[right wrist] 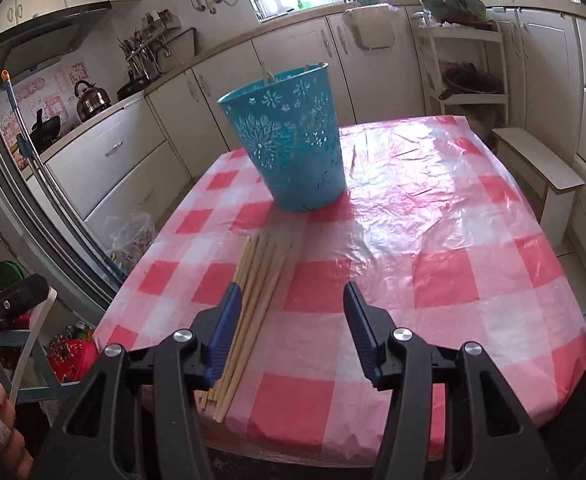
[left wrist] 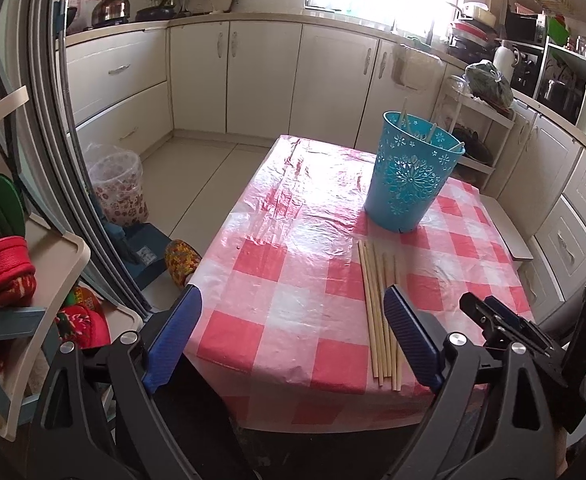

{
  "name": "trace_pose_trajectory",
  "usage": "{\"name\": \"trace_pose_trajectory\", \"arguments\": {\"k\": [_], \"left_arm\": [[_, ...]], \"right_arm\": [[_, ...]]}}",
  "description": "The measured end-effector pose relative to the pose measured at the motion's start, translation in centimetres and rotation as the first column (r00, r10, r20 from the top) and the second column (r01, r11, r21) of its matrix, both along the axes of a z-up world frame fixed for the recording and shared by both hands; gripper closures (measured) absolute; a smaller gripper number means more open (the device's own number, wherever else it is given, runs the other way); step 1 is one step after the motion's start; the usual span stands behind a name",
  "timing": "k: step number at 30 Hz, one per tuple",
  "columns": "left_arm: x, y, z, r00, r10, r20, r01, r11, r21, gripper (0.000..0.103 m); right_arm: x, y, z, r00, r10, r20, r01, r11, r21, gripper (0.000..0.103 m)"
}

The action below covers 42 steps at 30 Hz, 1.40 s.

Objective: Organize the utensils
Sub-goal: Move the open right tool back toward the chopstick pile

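Several wooden chopsticks [left wrist: 377, 312] lie side by side on the red-and-white checked table [left wrist: 293, 264], near its front edge. They also show in the right wrist view [right wrist: 257, 292]. A blue perforated basket [left wrist: 411, 172] stands upright behind them with a few chopsticks inside; it also shows in the right wrist view [right wrist: 293, 140]. My left gripper [left wrist: 293, 332] is open and empty, above the front edge, left of the chopsticks. My right gripper [right wrist: 291, 328] is open and empty, its left finger [right wrist: 225, 328] over the chopsticks. The right gripper shows in the left wrist view [left wrist: 493, 316].
A shelf rack with red and green items [left wrist: 9, 264] stands left of the table. A lined bin [left wrist: 119, 184] sits on the floor. Kitchen cabinets [left wrist: 261, 76] run behind and to the right. A white stool [right wrist: 541, 172] stands at the table's right.
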<state>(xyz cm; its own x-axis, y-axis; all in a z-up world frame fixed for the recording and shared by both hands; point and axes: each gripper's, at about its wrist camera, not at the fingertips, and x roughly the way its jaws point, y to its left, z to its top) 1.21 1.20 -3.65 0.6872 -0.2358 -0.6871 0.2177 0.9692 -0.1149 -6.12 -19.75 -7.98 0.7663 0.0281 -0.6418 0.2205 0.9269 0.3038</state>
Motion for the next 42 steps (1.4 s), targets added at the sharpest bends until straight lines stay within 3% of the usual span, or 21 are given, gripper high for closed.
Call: {"name": "trace_pose_trajectory", "arguments": {"k": [10, 42], "left_arm": [[-0.4, 1.8, 0.1, 1.000, 0.026, -0.010, -0.027, 0.999, -0.020, 0.013], [1.6, 2.7, -2.4, 0.994, 0.044, -0.096, -0.043, 0.999, 0.013, 0.012]], "right_arm": [[-0.2, 2.4, -0.5, 0.999, 0.042, -0.012, -0.042, 0.999, -0.024, 0.048], [0.9, 1.5, -3.0, 0.996, -0.022, -0.092, 0.020, 0.999, -0.028, 0.048]]}}
